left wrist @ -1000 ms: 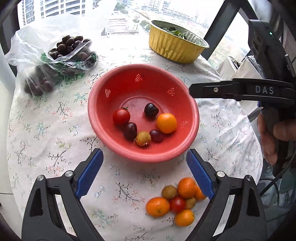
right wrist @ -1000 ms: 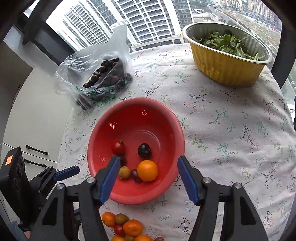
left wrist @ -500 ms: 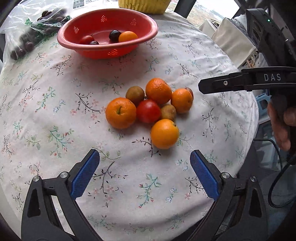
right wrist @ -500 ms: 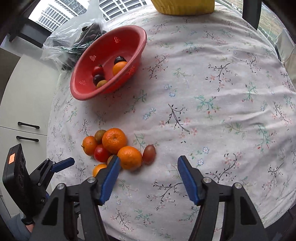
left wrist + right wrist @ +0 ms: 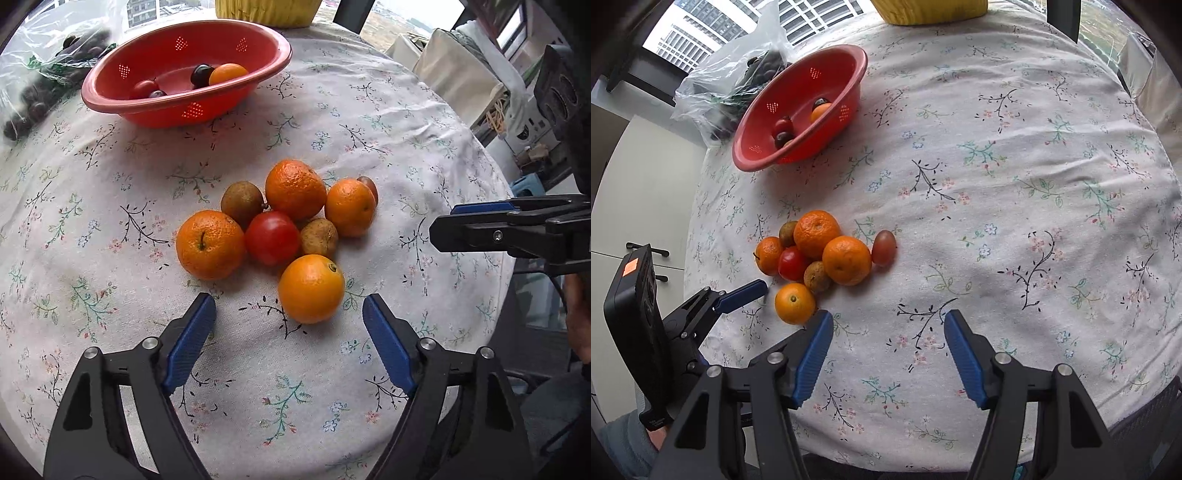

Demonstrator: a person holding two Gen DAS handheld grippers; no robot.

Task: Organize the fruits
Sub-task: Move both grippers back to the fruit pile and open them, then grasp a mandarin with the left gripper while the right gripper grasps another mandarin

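Observation:
A pile of fruit lies on the flowered tablecloth: several oranges, a red tomato (image 5: pixel 272 237), two brown longans and a dark plum (image 5: pixel 884 247). The nearest orange (image 5: pixel 311 288) lies just ahead of my left gripper (image 5: pixel 289 325), which is open and empty, its blue pads either side of it and short of it. My right gripper (image 5: pixel 888 345) is open and empty, to the right of the pile; that orange (image 5: pixel 795 303) sits beside its left pad. A red colander bowl (image 5: pixel 110 103) at the back holds an orange, a tomato and dark cherries.
A clear plastic bag of dark fruit (image 5: pixel 33 92) lies left of the bowl. A yellow foil container (image 5: pixel 266 13) stands behind it. The round table's edge (image 5: pixel 495 236) drops off on the right, where my right gripper shows in the left wrist view (image 5: pixel 517 229).
Both grippers have drawn back from the red bowl and come down toward the fruit pile. The left one has closed in on the nearest orange. Both stay open.

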